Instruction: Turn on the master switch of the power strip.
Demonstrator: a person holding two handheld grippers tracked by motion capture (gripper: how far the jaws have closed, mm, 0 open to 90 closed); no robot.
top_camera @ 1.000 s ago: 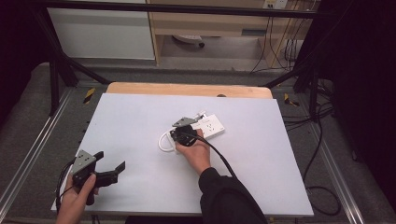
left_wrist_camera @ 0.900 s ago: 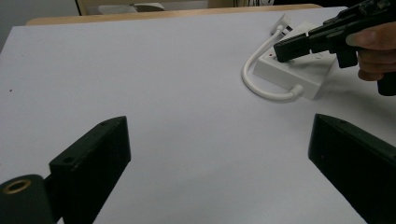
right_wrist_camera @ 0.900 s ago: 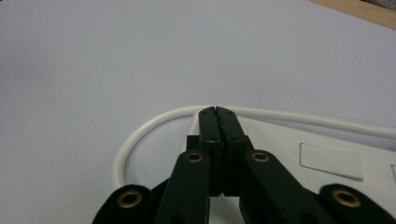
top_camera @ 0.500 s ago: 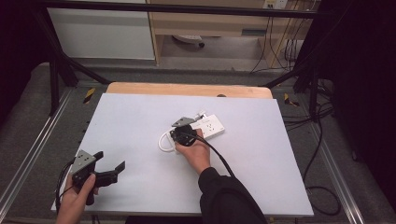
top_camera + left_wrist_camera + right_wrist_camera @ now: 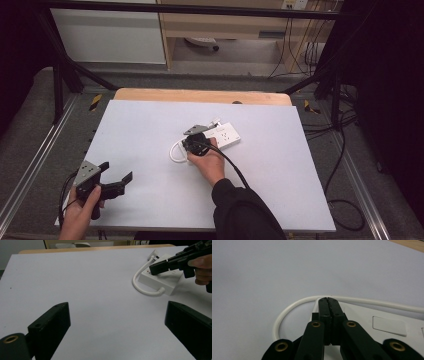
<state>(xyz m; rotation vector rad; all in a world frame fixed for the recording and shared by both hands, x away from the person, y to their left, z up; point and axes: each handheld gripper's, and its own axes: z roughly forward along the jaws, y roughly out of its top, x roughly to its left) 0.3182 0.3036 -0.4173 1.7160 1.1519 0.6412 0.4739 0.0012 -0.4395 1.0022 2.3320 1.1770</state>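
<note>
The white tabletop [image 5: 150, 135] carries a white power strip [image 5: 226, 136] near its centre, at about one o'clock from the person's right hand [image 5: 209, 162], its cord [image 5: 173, 152] looping out at nine o'clock. The right claw [image 5: 328, 301], jaws pressed together with nothing between them, rests over the strip's end, probably pressing its switch; next likely calls for lifting clear. The left claw [image 5: 117, 322] gapes wide at seven o'clock, idle.

Black grippers [image 5: 116, 183], brass screws, grey plates, dark sleeve [image 5: 240, 210]

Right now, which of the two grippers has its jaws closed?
The right gripper, over the white power strip, has its jaws pressed together; the left gripper is wide open.
</note>
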